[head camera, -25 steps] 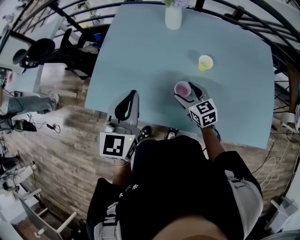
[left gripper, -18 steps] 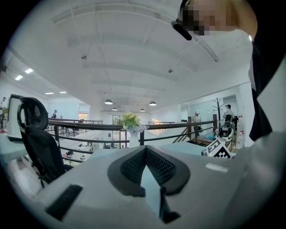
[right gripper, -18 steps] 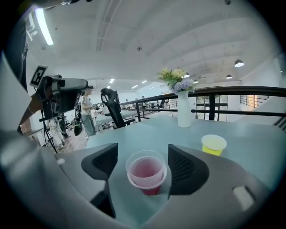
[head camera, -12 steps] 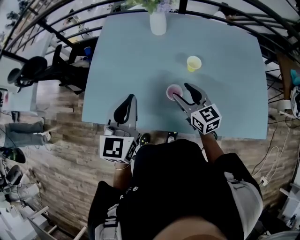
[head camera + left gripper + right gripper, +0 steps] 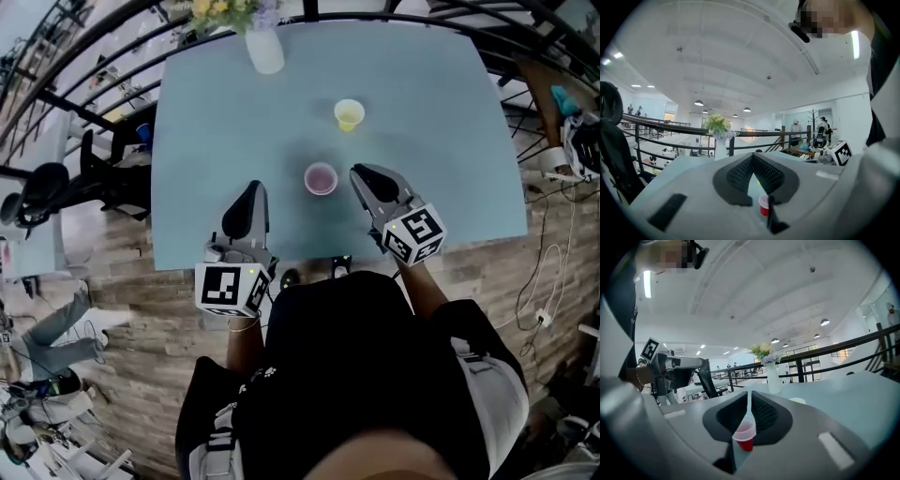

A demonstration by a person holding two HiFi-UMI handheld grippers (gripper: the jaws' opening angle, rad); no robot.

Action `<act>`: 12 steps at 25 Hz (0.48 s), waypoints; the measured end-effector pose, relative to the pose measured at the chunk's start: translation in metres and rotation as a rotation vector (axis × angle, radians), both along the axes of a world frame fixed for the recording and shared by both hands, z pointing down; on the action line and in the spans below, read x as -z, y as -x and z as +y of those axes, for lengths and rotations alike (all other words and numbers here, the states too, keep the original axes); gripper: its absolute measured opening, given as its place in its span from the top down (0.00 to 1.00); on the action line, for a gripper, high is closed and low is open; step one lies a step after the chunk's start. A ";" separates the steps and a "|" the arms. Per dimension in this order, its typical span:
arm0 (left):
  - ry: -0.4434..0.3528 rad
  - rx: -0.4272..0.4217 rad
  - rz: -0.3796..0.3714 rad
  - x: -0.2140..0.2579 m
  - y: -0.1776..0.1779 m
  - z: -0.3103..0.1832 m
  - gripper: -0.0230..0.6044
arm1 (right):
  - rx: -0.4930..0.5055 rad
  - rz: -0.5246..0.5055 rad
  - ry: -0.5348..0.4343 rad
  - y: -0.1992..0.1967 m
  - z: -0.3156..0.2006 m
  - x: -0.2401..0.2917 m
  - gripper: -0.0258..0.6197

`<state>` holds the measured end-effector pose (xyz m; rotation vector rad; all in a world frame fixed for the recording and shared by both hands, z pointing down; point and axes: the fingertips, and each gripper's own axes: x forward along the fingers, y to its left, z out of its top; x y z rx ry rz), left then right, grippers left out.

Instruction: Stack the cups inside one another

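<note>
Right gripper (image 5: pixel 360 174) had drawn back off the red cup (image 5: pixel 321 178), its jaws just closed with nothing between them.
Left gripper (image 5: pixel 251 190) was likewise closed and empty; the red cup stood upright on the table (image 5: pixel 441 112) between both grippers, with the yellow cup (image 5: pixel 349 114) farther off, slightly right.

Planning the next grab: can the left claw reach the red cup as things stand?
Probably yes. Only bare table lies between the left claw and the red cup. Its jaws are together, so they must open first.
</note>
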<state>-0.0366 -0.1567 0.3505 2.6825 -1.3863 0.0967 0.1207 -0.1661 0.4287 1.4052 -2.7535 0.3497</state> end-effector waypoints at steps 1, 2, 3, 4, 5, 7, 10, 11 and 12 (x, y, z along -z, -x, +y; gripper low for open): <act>0.001 -0.009 0.003 -0.001 -0.004 -0.001 0.99 | -0.014 -0.001 -0.002 -0.005 0.002 0.001 0.92; 0.004 -0.017 0.005 -0.002 -0.007 -0.002 0.99 | -0.027 0.001 -0.004 -0.009 0.003 0.001 0.94; 0.005 -0.025 0.007 -0.003 -0.010 -0.003 0.99 | -0.041 0.005 -0.006 -0.013 0.005 0.002 0.95; 0.006 -0.033 0.010 -0.003 -0.013 -0.004 0.99 | -0.055 0.008 -0.007 -0.017 0.006 0.002 0.95; 0.005 -0.040 0.013 -0.004 -0.015 -0.004 0.99 | -0.070 0.009 -0.007 -0.021 0.008 0.002 0.95; 0.006 -0.054 0.016 -0.003 -0.021 -0.004 0.99 | -0.096 0.008 -0.004 -0.028 0.011 0.002 0.95; 0.008 -0.068 0.014 -0.002 -0.029 -0.003 0.99 | -0.118 0.004 -0.002 -0.039 0.012 0.001 0.95; 0.008 -0.068 0.012 -0.002 -0.031 -0.002 0.99 | -0.121 0.005 -0.002 -0.043 0.011 0.001 0.95; 0.007 -0.065 0.010 -0.002 -0.033 -0.002 0.99 | -0.124 0.007 -0.002 -0.046 0.010 0.000 0.95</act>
